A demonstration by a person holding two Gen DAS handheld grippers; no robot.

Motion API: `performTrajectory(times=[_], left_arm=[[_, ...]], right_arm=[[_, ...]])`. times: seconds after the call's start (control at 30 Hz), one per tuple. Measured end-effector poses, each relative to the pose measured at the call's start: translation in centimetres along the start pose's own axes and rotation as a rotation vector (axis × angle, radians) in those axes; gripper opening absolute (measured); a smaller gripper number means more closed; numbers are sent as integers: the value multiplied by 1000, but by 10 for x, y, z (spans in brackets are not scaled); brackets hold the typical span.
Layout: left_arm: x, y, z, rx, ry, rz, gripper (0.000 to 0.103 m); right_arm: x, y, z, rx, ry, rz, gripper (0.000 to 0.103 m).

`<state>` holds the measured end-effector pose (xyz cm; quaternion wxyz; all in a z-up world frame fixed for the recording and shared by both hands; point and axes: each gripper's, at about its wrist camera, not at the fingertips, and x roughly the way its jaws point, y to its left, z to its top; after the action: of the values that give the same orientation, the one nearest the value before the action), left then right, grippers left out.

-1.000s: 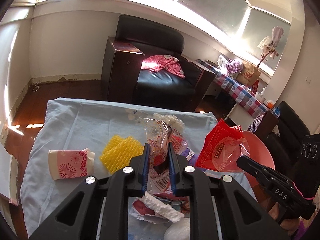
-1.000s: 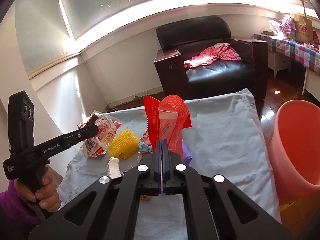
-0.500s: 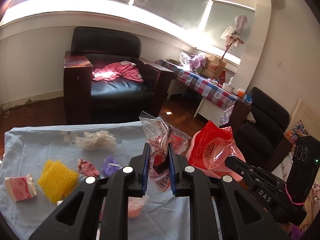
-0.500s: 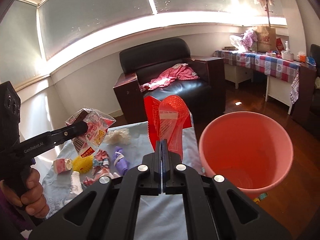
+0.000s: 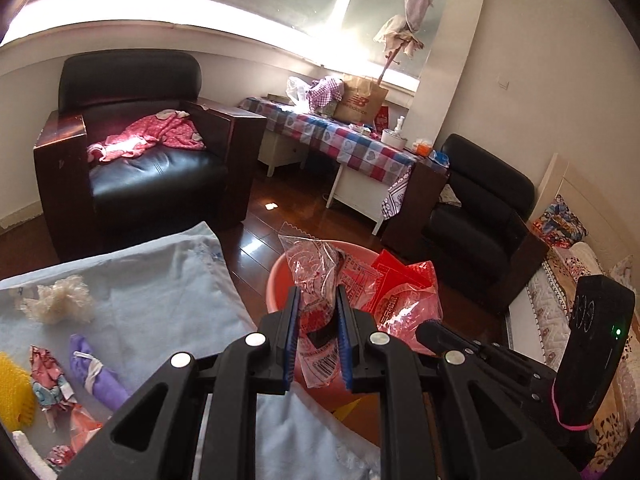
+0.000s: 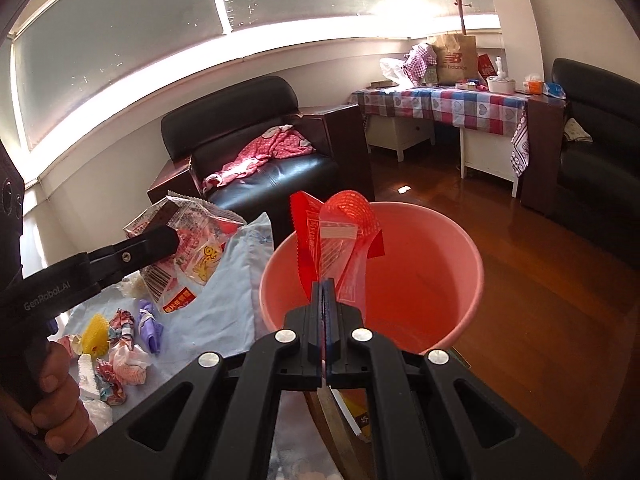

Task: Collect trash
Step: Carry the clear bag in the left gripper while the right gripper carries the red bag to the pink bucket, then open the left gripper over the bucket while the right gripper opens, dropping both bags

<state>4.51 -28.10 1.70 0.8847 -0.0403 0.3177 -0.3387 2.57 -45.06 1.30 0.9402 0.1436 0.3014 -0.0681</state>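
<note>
We carry two wrappers at once. Our left claw (image 5: 318, 334) pinches the clear wrapper (image 5: 316, 280) low down, near its barcode end, with the blue pads pressed into the film and the rest standing up loose above them. Our right claw (image 6: 325, 312) is pressed fully together on the red wrapper (image 6: 340, 236), gripping its bottom edge while the top curls over at 12 o'clock. In the right view the red wrapper hangs right over the mouth of the bucket (image 6: 472, 276); the clear wrapper sits at about 9 o'clock of the bucket, above the bench edge. In the left view it looks over the bucket's rim, so we cannot tell exactly how far in it is.

We judge both as nearly weightless, thin crinkly film: soft, floppy, a bit slick, not fragile. They will likely flutter instead of dropping straight, and may cling to the pads, so we want them well inside the rim before we let go.

More trash lies on the blue cloth (image 5: 168, 288) of the bench: a yellow net (image 6: 95, 334), a purple wad (image 5: 98, 376), a pale fluffy tuft (image 5: 60, 300) and crumpled papers (image 6: 128, 362). These look equally light and squashy; we would pinch each through its bulk, not by a stray edge
</note>
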Motion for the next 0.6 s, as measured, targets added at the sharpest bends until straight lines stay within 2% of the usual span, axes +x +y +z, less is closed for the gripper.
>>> performTrajectory(times=[0.37,0.47,0.6], left_arm=[[62,-20,-9,7,95,-30,18],[70,-19,-12,0,108,-33,23],[72,-22,-15,7,99,-29,34]], right_arm=[[6,-19,-10,25,31,-25,1],[7,-20,-11,30,38,-24,1],[10,-23,-10,42,48,-27,1]])
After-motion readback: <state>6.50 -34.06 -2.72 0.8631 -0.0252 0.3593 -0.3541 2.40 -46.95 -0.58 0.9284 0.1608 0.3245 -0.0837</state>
